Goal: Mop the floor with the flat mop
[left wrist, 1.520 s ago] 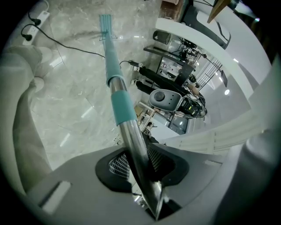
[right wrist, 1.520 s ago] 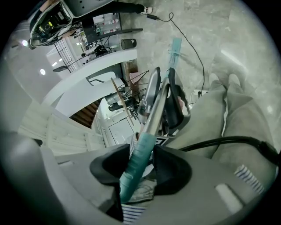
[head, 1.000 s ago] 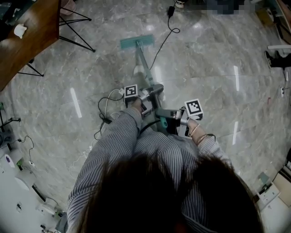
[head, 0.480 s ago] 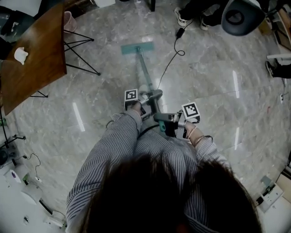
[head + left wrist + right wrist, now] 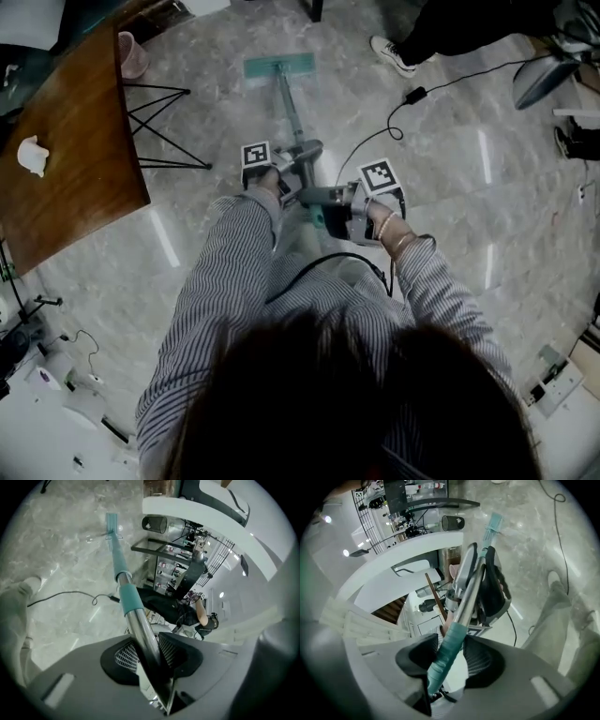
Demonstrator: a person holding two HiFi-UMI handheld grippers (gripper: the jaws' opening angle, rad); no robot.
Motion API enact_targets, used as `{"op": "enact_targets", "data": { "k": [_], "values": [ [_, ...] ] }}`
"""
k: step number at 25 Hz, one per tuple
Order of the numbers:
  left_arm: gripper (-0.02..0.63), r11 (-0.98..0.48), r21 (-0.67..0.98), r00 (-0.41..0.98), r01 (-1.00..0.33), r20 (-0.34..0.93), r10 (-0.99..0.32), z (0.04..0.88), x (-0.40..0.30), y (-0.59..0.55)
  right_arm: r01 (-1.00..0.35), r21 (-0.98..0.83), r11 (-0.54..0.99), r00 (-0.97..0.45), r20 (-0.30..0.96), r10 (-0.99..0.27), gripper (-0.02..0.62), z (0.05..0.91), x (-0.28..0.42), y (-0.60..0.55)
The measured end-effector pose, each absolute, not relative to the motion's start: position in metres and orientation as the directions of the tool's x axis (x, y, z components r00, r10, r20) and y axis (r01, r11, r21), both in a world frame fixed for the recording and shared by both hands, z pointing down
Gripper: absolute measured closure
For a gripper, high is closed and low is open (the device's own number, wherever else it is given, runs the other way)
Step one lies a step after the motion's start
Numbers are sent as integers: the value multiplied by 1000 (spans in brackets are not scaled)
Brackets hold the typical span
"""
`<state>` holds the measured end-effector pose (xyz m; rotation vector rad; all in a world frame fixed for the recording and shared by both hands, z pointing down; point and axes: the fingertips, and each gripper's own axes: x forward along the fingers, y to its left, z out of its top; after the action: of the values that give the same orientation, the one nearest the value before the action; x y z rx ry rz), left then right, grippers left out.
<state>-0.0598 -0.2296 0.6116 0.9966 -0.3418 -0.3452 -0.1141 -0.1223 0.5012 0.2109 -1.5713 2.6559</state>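
Seen from above, a flat mop point(image 5: 285, 101) slants away from a person in striped sleeves, who holds it with two grippers. Its head point(image 5: 278, 66), a thin teal rectangle, lies flat on the floor point(image 5: 450, 178) at the mop's far end. The pole point(image 5: 123, 581) is a round, shiny metal tube with a teal sleeve partway along and a ribbed teal grip point(image 5: 446, 651) at the near end. The left gripper point(image 5: 302, 156) takes the bare metal just below the sleeve, closer to the head. Its jaws have just been opening a little, yet the pole sits between them with both ridged black pads against it. The right gripper point(image 5: 315, 197) sits next along the mop towards the person, its jaws closed on the ribbed grip. Each gripper reaches in from its own side, so the two cross the pole at nearly a right angle. The floor is glossy grey marble with pale veins and streaks of reflected light. Left of the mop, a brown wooden table point(image 5: 75, 159) juts in on thin black wire legs whose feet stand near the head, leaving a narrow lane. A pink bin point(image 5: 132, 54) stands further left of the head. Right of the mop the floor lies broad and open, crossed by a thin black cable point(image 5: 375, 141) that curls in close to the pole. A white shoe point(image 5: 392, 54) stands right of the head, well apart.
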Motion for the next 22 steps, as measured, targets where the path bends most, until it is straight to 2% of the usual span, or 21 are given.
{"op": "enact_targets", "data": {
  "k": [10,16,22],
  "values": [
    [477,445,871,830,207,85,-551,616,-72,-346,-61,-870,-489,-971,166,-174,427,510,-118,-235],
    [477,446,874,846,195,80,-527,617,-63,-345,-58,-875,-480,-970,163,-180,425,511,-110,-234],
    [486,456,865,823,210,95,-560,621,-64,-316,-39,-866,-498,-961,169,-218,429,517,-107,-204]
  ]
}}
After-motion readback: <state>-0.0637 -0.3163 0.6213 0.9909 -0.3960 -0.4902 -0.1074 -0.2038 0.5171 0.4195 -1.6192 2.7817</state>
